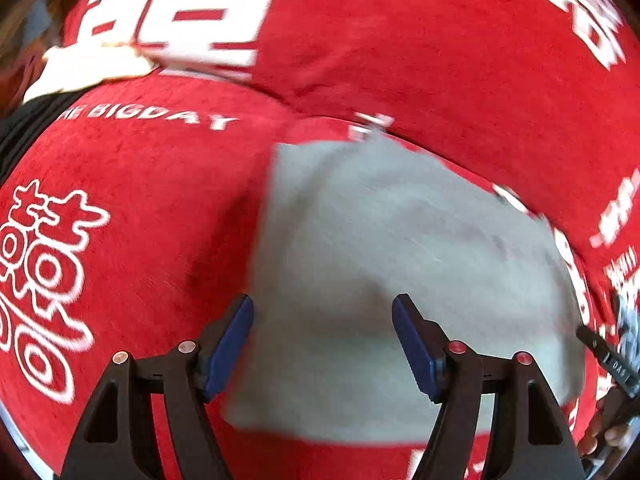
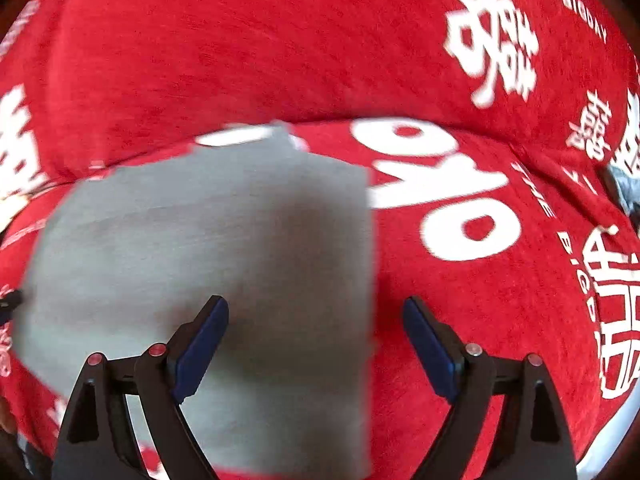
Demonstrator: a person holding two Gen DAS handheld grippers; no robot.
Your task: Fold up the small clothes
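Note:
A small grey garment [image 1: 404, 272] lies folded flat on a red blanket with white characters [image 1: 140, 184]. It also shows in the right wrist view [image 2: 208, 248], on the same blanket [image 2: 280, 48]. My left gripper [image 1: 322, 316] is open and empty, hovering over the garment's left edge. My right gripper [image 2: 316, 316] is open and empty, hovering over the garment's right edge. Part of the other gripper [image 1: 612, 356] shows at the right rim of the left wrist view. Both views are blurred by motion.
A raised fold of the red blanket [image 1: 440, 60] runs behind the garment. A white cloth [image 1: 88, 68] and a dark item [image 1: 24, 128] lie at the far left. A grey object [image 2: 624, 188] sits at the right edge.

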